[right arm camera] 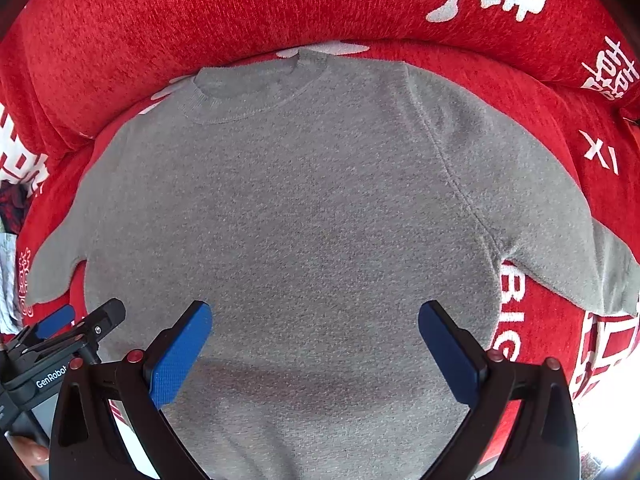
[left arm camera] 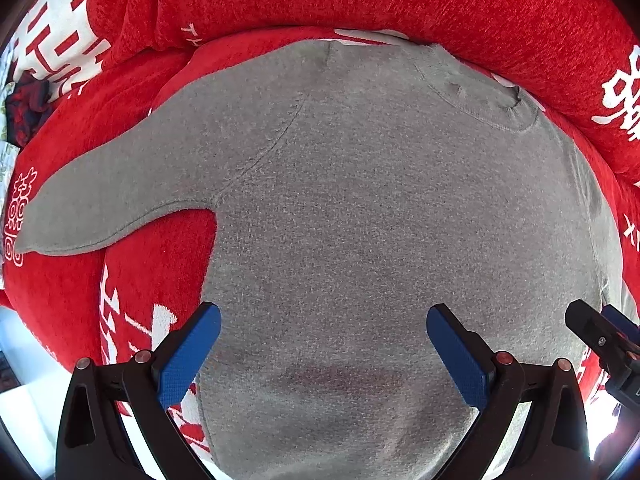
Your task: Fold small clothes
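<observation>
Grey sweater [right arm camera: 304, 216] lies flat on red cover [right arm camera: 160, 20], sleeves out; left gripper [left arm camera: 323, 354] and right gripper [right arm camera: 315, 350] spread above hem.

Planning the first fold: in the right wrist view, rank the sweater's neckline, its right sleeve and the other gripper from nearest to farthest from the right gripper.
1. Left gripper, just to the left, beside the fingers.
2. Right sleeve, out to the right.
3. Neckline, farthest, straight ahead by the red cushion.

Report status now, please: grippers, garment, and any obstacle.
Left gripper open, right gripper open, both empty. Grey sweater flat, unfolded, on red cover. No obstacle.
</observation>
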